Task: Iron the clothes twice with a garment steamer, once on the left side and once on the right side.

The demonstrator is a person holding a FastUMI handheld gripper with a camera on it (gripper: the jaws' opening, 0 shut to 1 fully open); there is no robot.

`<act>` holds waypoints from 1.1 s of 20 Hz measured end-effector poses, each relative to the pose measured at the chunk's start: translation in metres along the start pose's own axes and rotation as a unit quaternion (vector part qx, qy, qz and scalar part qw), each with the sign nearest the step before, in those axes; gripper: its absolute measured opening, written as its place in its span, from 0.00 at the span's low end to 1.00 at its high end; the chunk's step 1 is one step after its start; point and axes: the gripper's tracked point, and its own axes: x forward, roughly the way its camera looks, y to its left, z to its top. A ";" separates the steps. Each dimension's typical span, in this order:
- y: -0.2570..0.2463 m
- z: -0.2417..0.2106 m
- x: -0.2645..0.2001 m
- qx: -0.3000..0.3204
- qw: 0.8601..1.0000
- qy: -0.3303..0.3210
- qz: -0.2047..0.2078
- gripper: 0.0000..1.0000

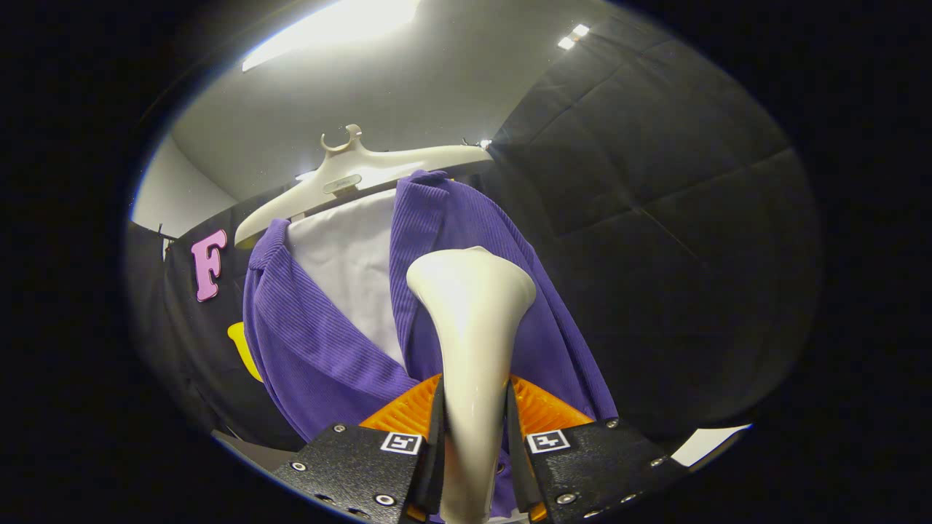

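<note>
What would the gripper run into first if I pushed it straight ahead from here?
Probably the purple garment. The gripper is shut on the steamer, whose head reaches ahead of the jaws toward the garment's right panel, so the head would likely touch first. Depth is unclear.

Close, upward along tool [473, 437] fingers

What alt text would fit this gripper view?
The gripper is shut on a white garment steamer, its head against a purple jacket. The jacket hangs on a white hanger over a white shirt.
</note>
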 end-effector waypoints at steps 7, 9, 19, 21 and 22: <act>-0.034 -0.045 -0.012 0.003 0.999 0.045 -0.018 0.38; -0.042 -0.058 -0.018 0.005 0.998 0.059 -0.020 0.38; -0.060 -0.113 -0.035 0.010 0.993 0.110 -0.030 0.38; -0.067 -0.134 -0.041 0.009 0.992 0.125 -0.033 0.38; -0.069 -0.145 -0.045 0.010 0.990 0.133 -0.034 0.38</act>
